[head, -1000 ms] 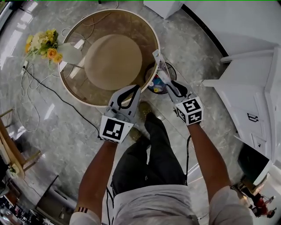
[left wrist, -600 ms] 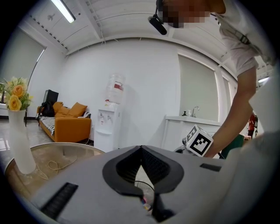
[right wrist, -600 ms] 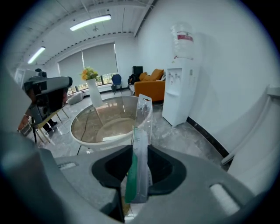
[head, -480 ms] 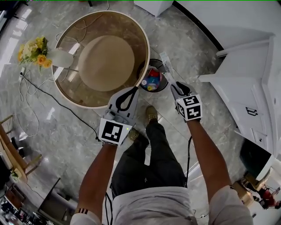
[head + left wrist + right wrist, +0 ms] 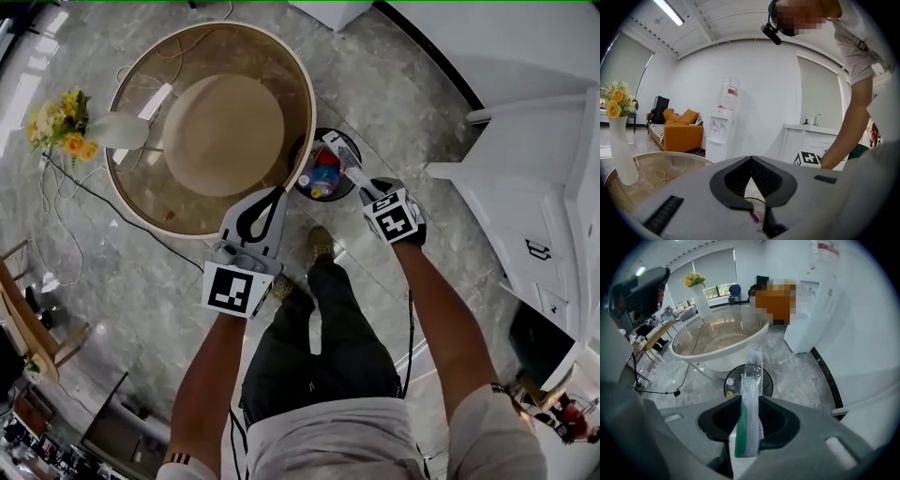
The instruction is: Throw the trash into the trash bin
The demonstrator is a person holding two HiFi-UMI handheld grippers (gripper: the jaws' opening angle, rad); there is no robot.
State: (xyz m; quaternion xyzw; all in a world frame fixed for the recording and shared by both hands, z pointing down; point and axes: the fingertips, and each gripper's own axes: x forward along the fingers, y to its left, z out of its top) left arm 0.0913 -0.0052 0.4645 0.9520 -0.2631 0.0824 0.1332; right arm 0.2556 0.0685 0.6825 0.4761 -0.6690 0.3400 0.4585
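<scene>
One clear plastic packet [image 5: 749, 399] hangs over the trash bin [image 5: 768, 380], pinched in my right tongs [image 5: 359, 180], whose jaws just eased wider; tilted, I reckon it could clip the rim beside the glass bench [image 5: 150, 178] and hit the floor [image 5: 394, 103], while my left tongs [image 5: 278, 194] are closed and empty.

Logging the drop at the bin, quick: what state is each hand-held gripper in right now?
Left hand-held gripper: closed, empty.
Right hand-held gripper: closed on a clear plastic packet.
</scene>
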